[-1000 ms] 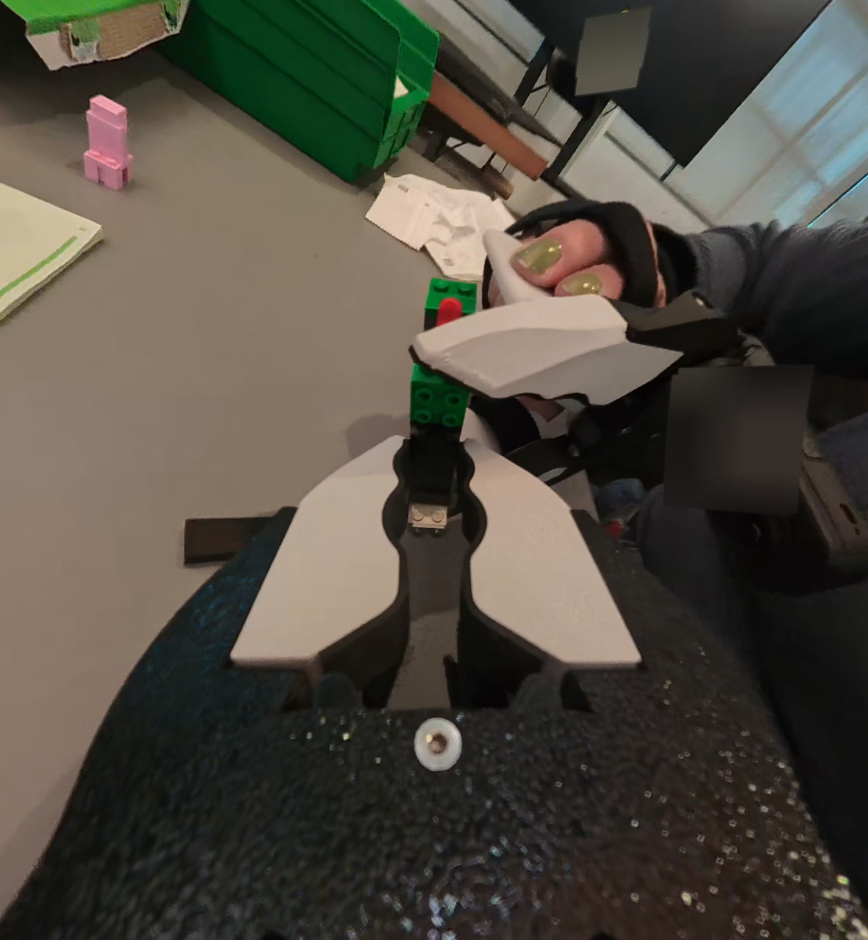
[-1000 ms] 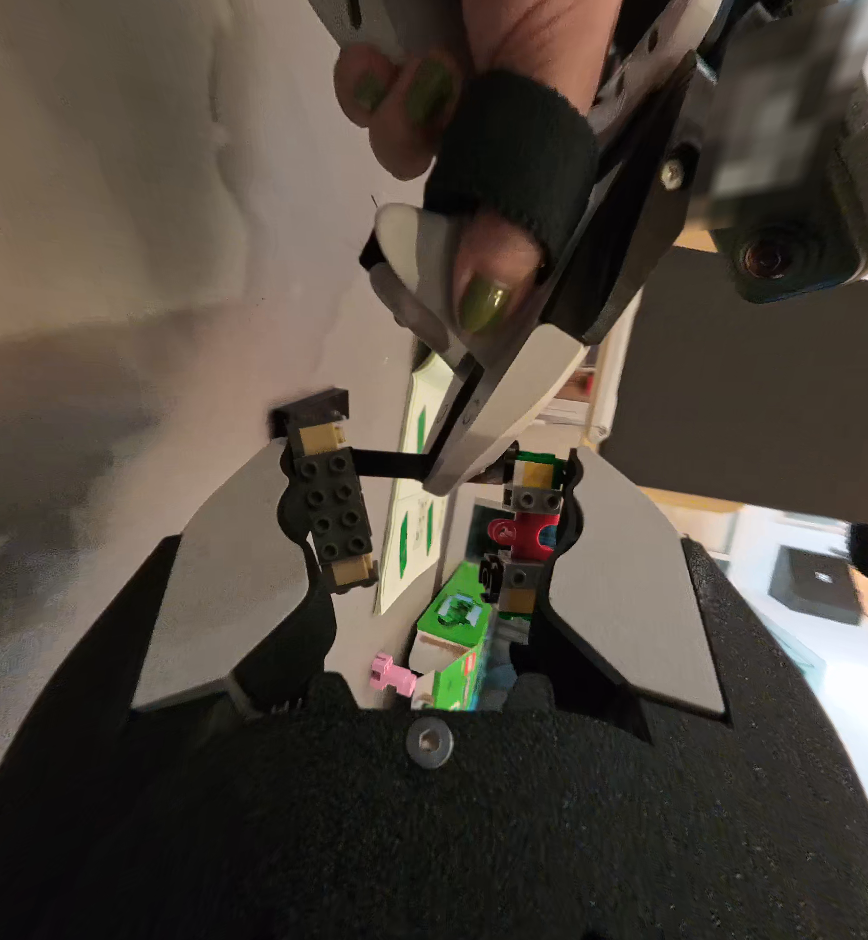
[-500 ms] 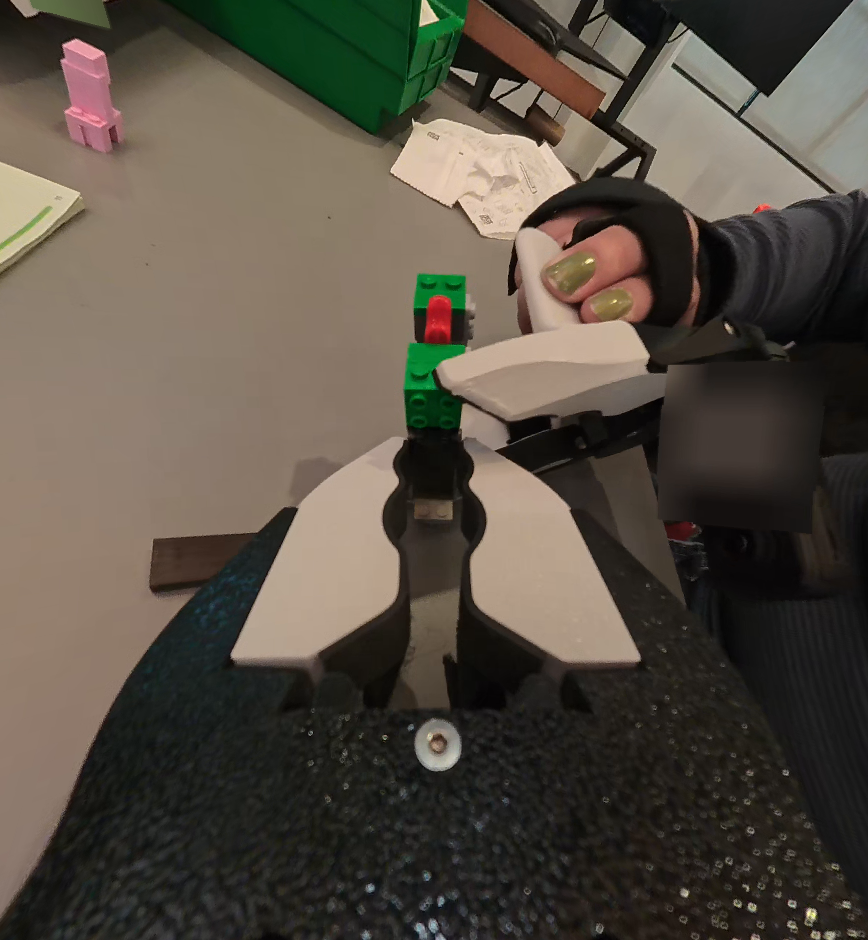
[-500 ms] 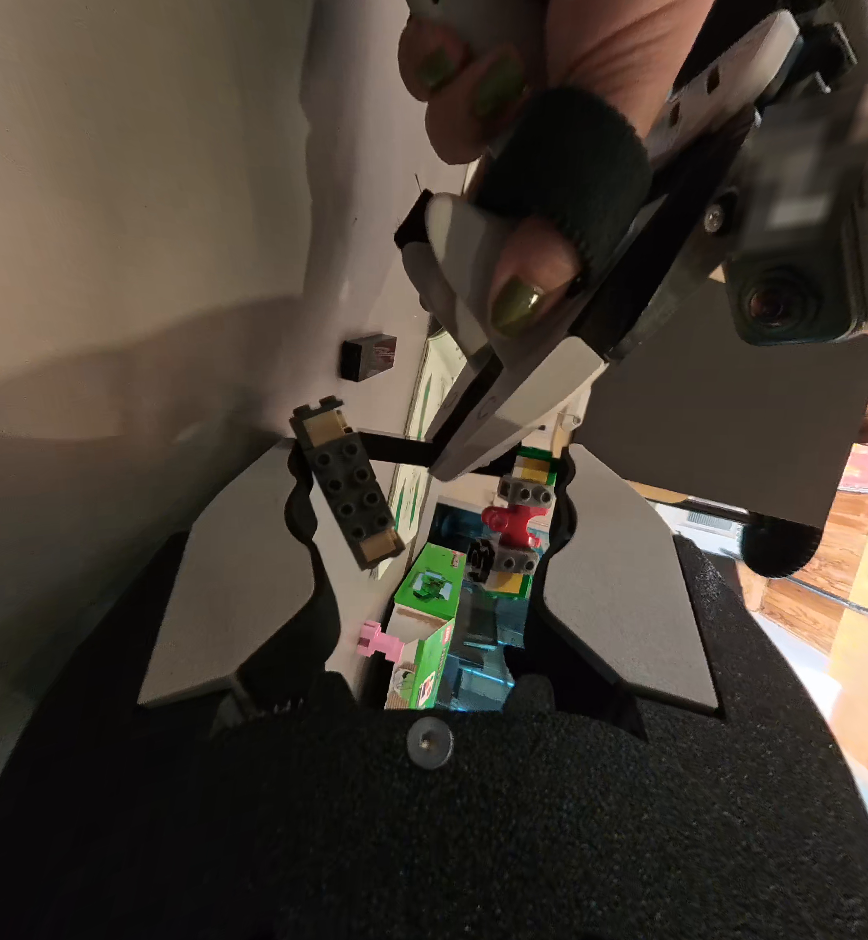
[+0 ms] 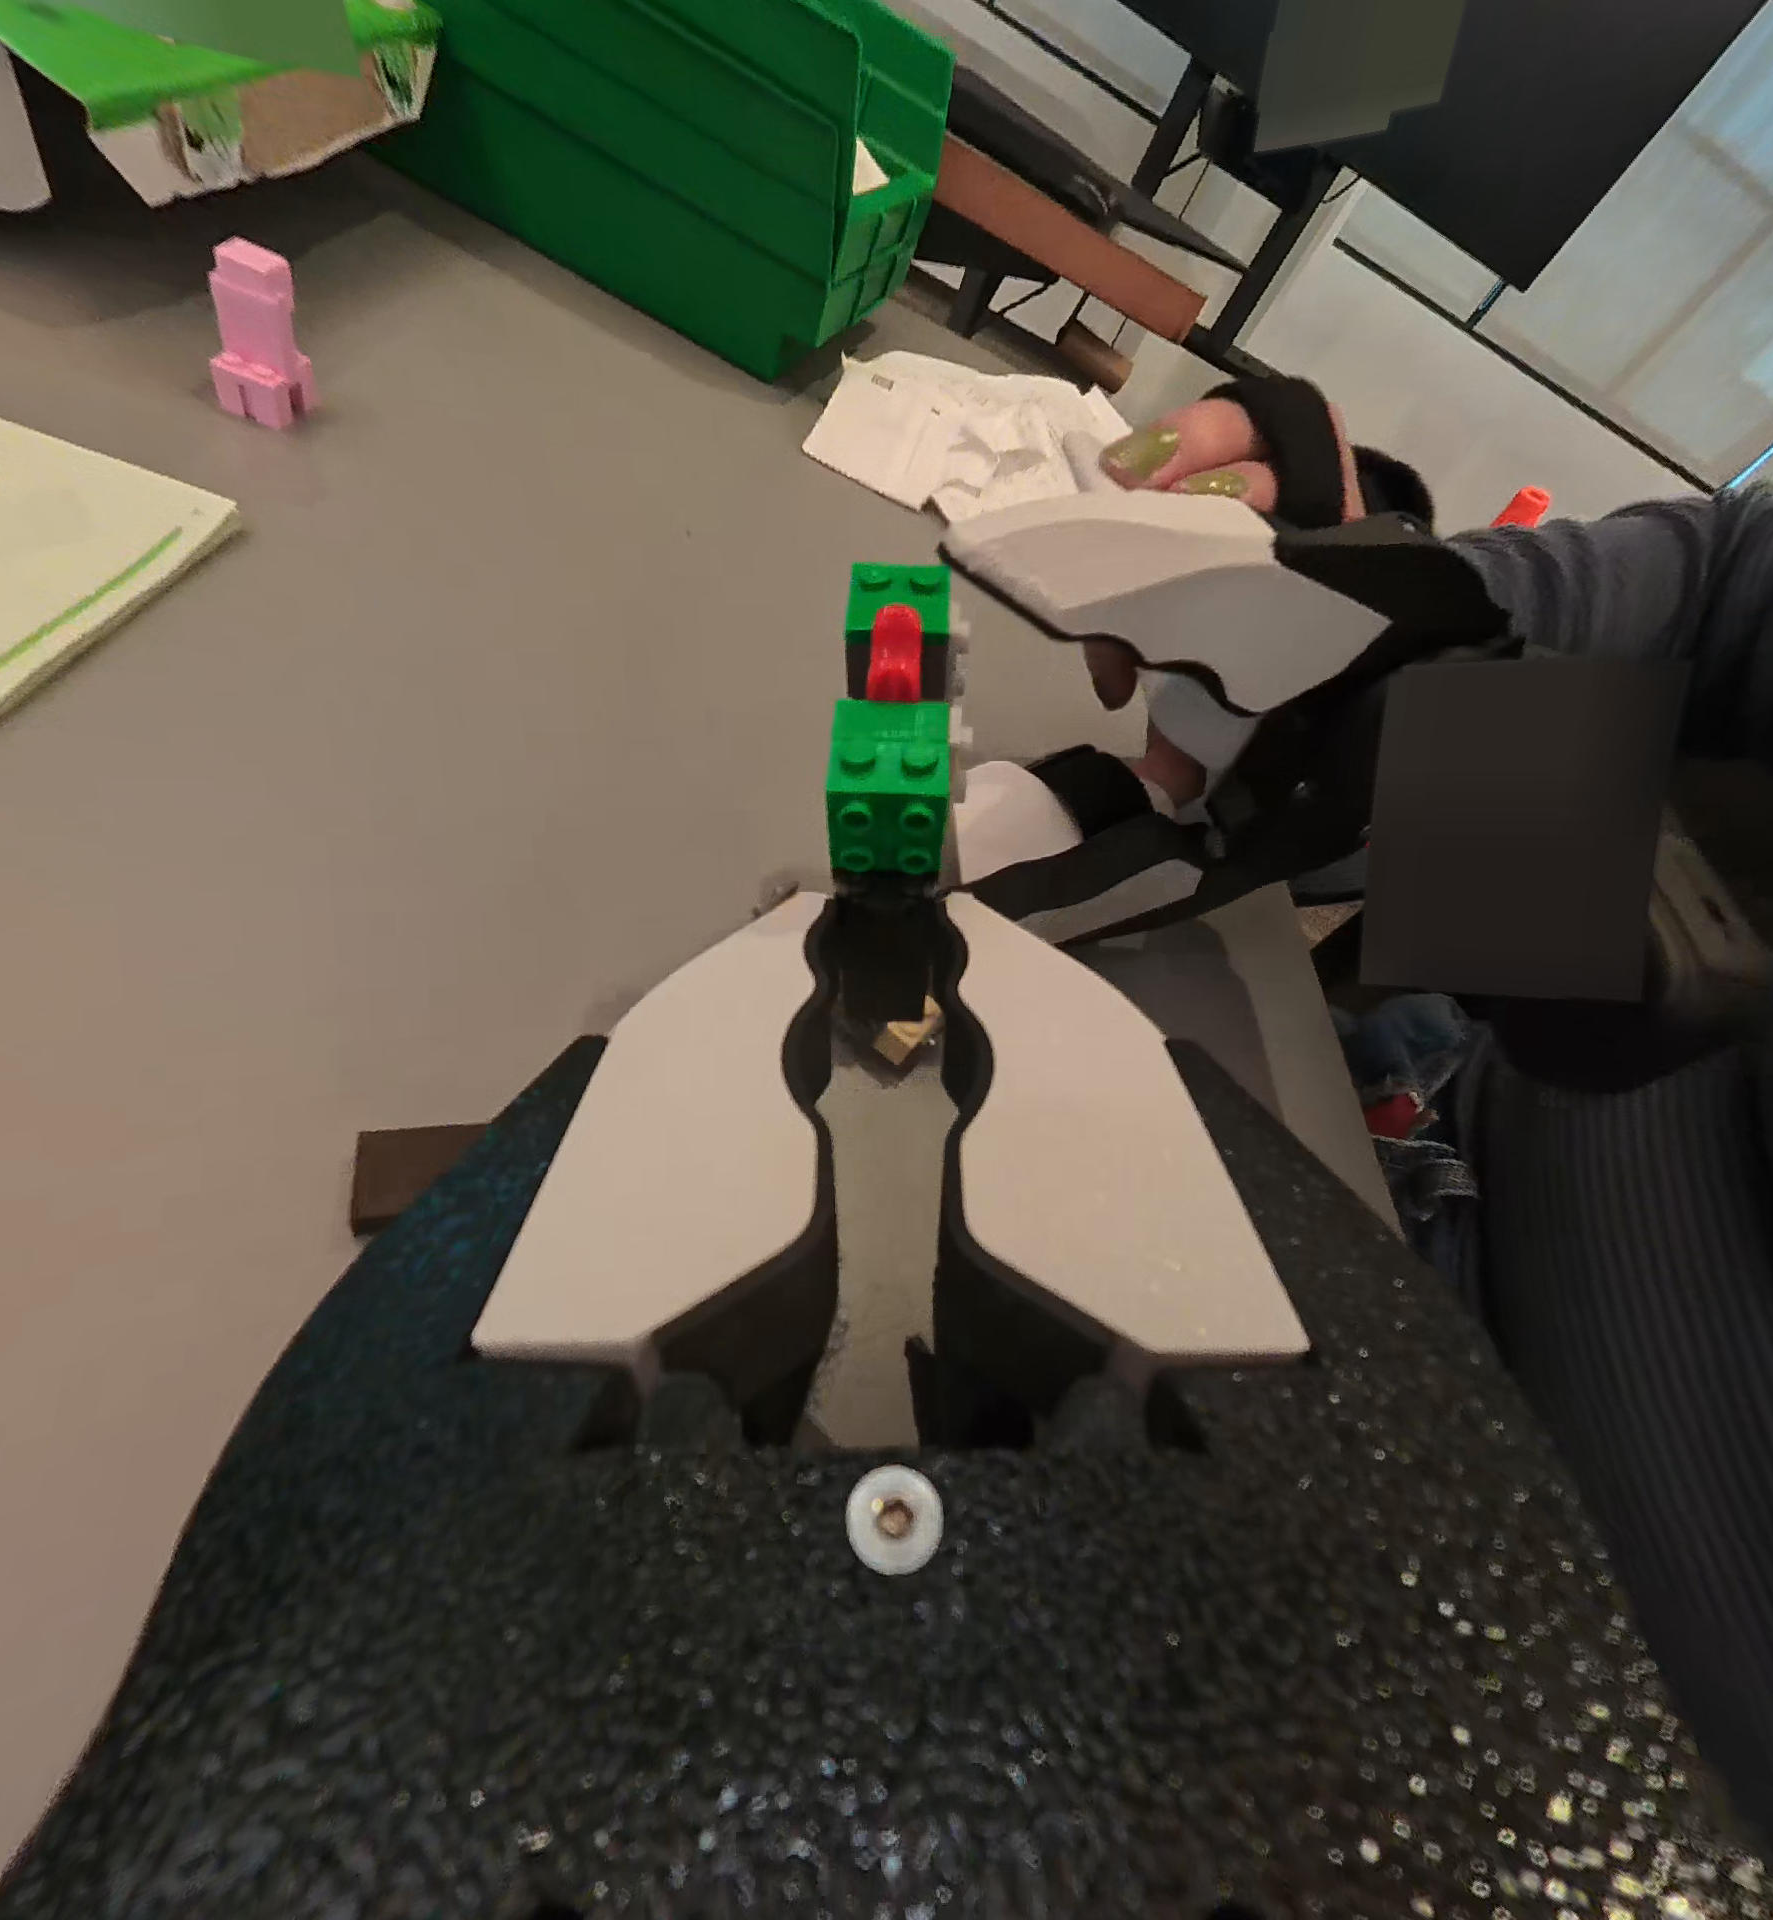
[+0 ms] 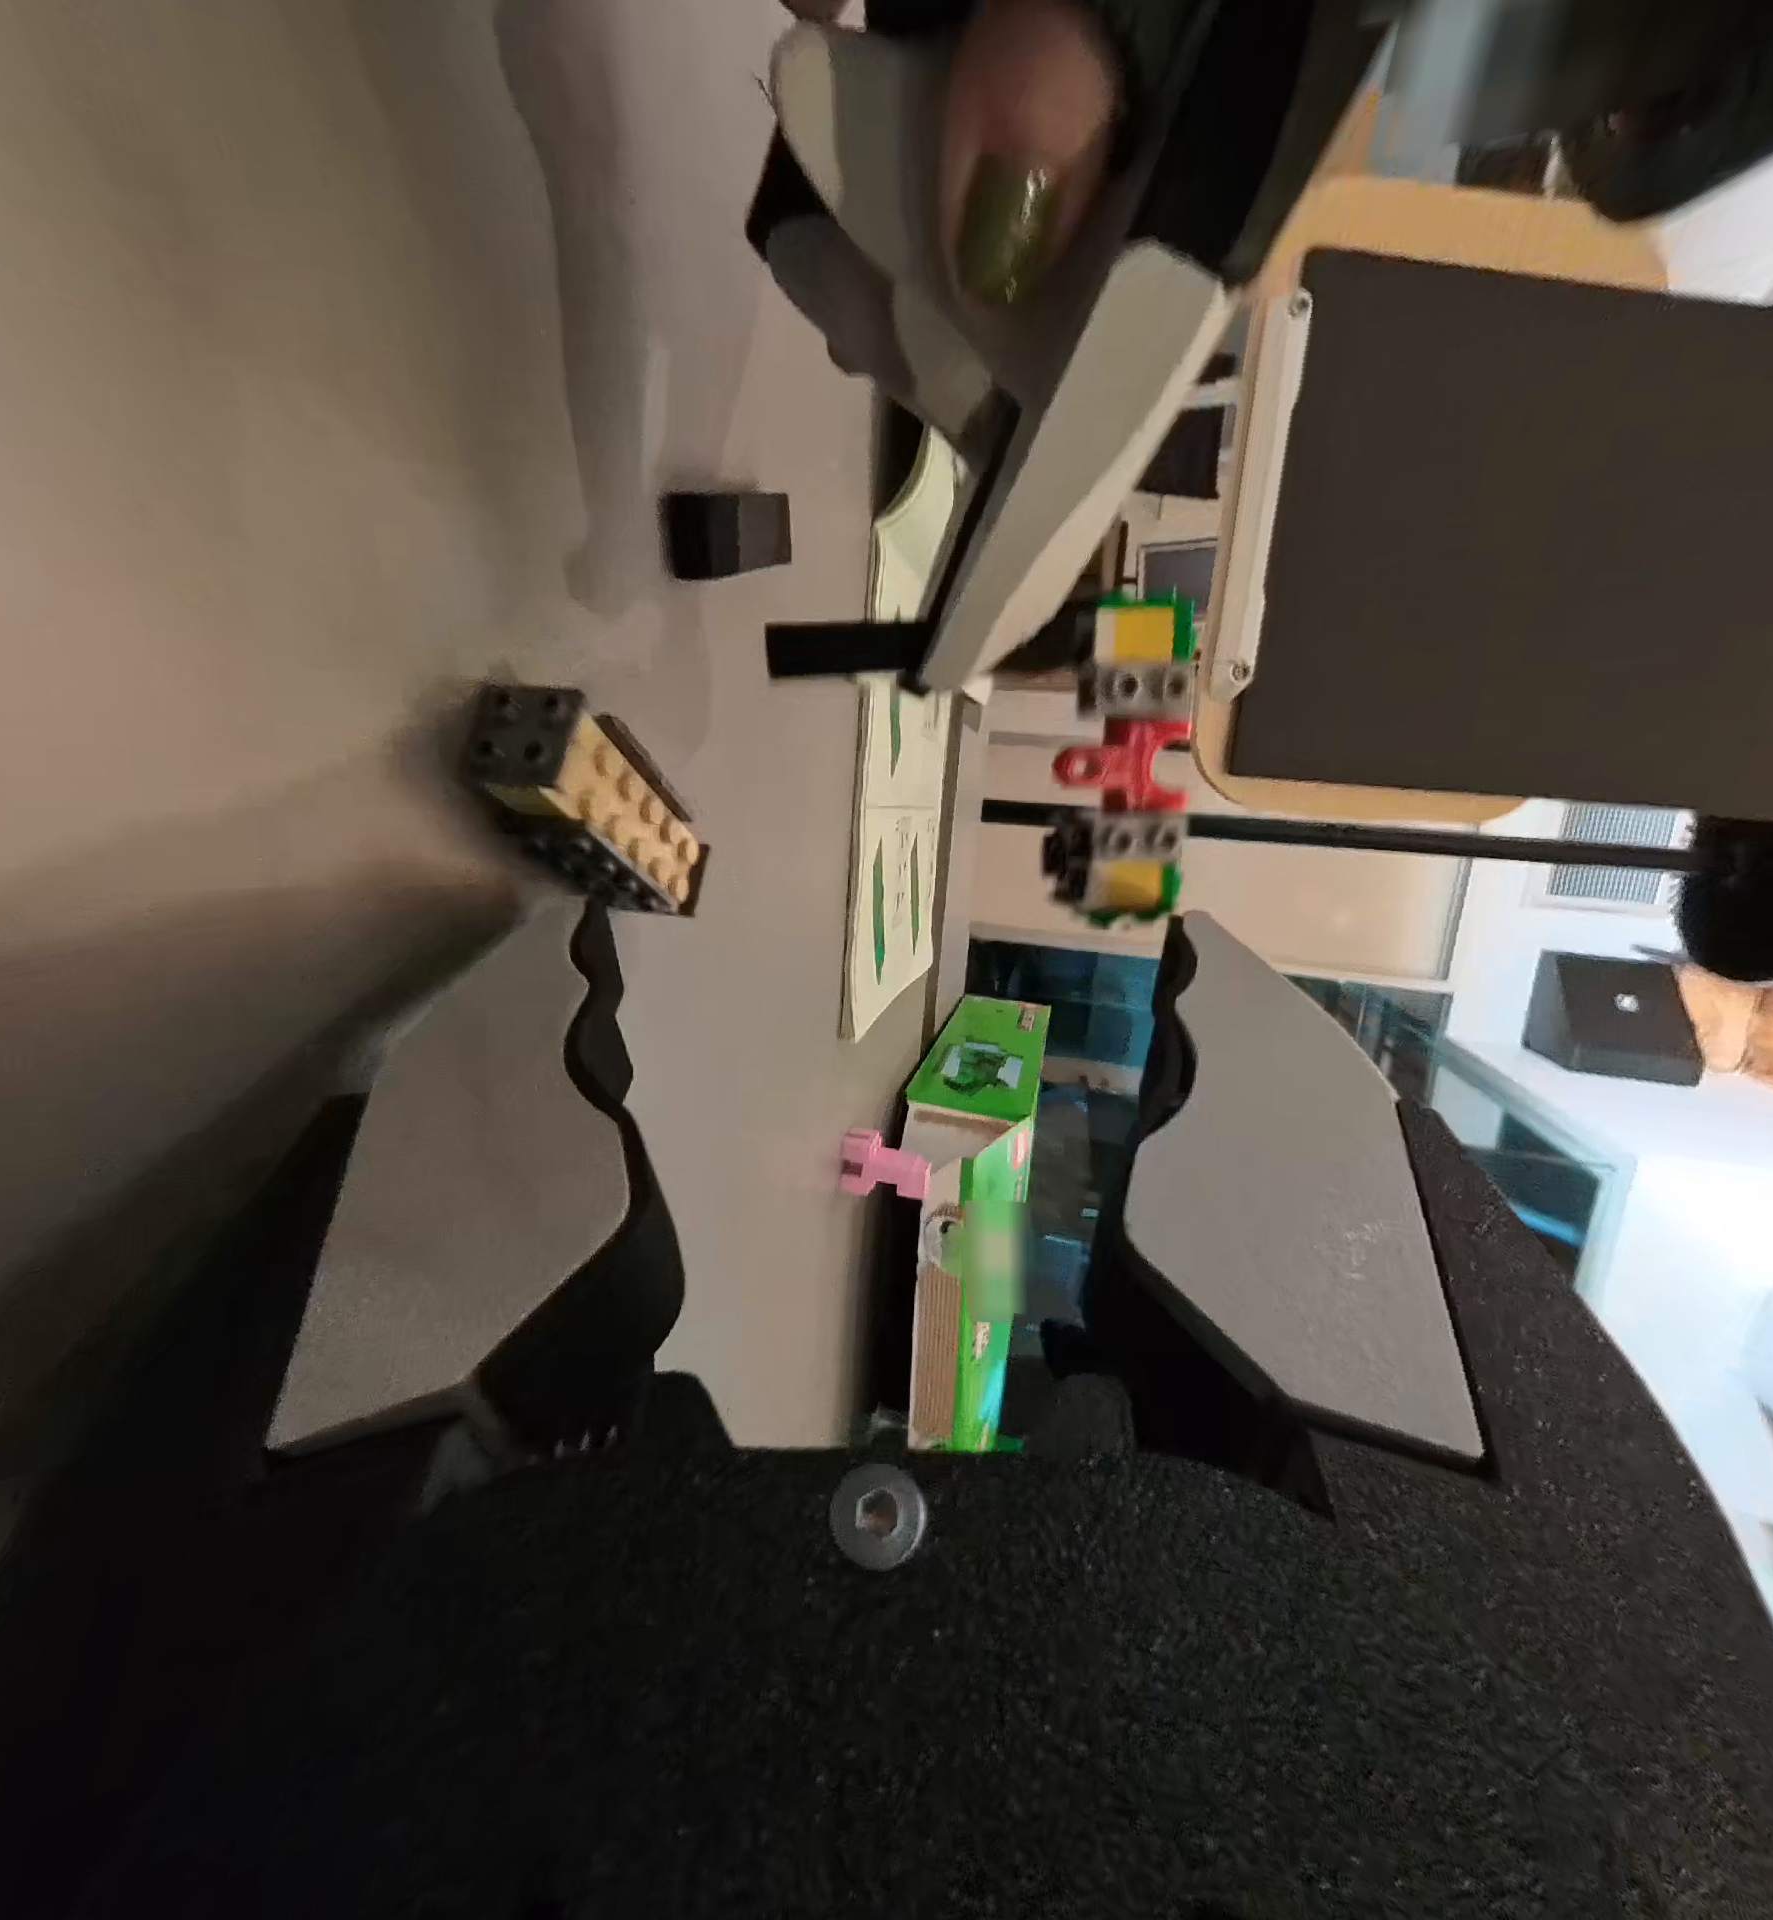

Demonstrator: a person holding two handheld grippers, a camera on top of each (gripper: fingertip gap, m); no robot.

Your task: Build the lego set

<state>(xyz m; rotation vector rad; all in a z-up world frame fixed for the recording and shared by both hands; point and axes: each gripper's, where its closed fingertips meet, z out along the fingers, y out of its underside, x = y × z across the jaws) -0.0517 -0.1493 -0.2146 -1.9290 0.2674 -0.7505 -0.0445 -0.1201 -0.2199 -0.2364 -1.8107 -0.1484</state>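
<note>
Green bins (image 5: 674,156), contents hidden.

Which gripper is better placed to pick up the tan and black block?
Right. The right gripper is open near the block; the left gripper is shut on the green assembly.

Right wrist view motion-blurred: black-and-tan brick block (image 6: 591,805) soft, stud detail unclear. Green carton (image 5: 238,94) cut off at top edge, left wrist view. Brown plate (image 5: 414,1174) half hidden behind gripper body. Booklet (image 5: 40,582) cropped at left edge.
</note>
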